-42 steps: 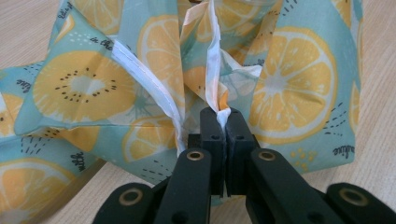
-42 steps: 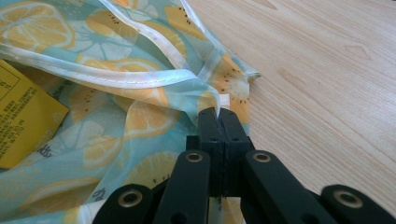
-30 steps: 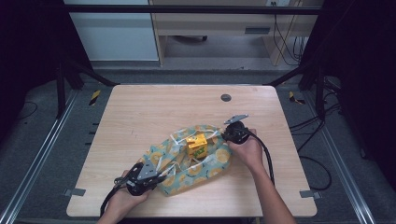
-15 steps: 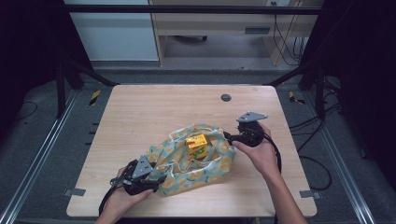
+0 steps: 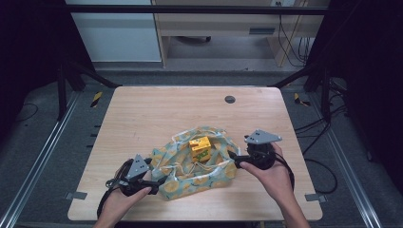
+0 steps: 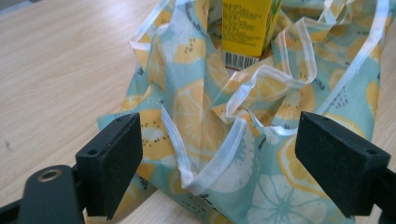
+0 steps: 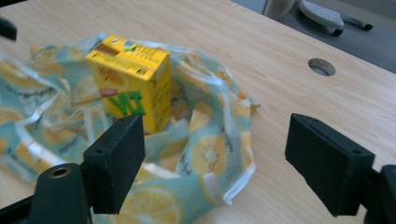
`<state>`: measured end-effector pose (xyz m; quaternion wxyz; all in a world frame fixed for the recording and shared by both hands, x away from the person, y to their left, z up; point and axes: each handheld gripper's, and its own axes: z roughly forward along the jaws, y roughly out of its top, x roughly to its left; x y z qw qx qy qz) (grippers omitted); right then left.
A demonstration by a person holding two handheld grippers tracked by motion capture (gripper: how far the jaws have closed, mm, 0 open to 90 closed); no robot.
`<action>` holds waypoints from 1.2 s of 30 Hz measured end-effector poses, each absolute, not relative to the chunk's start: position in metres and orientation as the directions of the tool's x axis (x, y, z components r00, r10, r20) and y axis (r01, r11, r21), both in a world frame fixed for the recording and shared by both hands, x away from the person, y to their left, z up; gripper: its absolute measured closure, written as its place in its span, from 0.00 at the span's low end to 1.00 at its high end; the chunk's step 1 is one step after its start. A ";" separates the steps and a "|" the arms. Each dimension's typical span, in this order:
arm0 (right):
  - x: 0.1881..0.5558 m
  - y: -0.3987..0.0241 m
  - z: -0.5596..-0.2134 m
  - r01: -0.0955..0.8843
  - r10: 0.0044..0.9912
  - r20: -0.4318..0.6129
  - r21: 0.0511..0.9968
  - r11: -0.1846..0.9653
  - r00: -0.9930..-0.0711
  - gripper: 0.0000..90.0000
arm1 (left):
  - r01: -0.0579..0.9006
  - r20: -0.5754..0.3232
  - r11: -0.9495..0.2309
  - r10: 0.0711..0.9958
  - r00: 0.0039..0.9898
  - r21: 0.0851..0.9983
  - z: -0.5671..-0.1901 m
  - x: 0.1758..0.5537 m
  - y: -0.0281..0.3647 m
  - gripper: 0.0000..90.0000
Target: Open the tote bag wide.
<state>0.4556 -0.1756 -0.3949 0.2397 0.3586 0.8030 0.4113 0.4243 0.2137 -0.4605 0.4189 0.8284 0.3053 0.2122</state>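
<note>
Crumpled lemon-print cloth bag (image 5: pixel 199 166), boxy yellow carton (image 5: pixel 200 147)

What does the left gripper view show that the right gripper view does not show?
Left gripper view: the barcode low on the yellow carton, and the bag's white-edged handle loops folded in front of it.

Right gripper view: the carton's top, tilted, and the round hole in the table beyond the bag.

Both: the lemon-print bag with the carton in it, the wooden table, and each gripper's own black fingers standing wide apart, pressing on nothing.
</note>
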 end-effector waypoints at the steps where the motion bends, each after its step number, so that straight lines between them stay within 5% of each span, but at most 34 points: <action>1: 0.448 -0.176 -0.397 0.376 0.766 -0.093 0.830 0.413 -0.636 0.23 | 0.322 0.106 -0.457 0.694 0.712 0.829 -0.459 0.425 0.216 0.17; 23: 0.422 -0.128 -0.456 0.299 0.618 -0.169 0.758 0.580 -0.768 0.22 | 0.311 0.128 -0.509 0.657 0.743 0.803 -0.424 0.481 0.193 0.33; 36: 0.426 -0.140 -0.470 0.348 0.611 -0.104 0.742 0.573 -0.784 0.77 | 0.336 0.120 -0.539 0.643 0.756 0.772 -0.448 0.509 0.167 0.58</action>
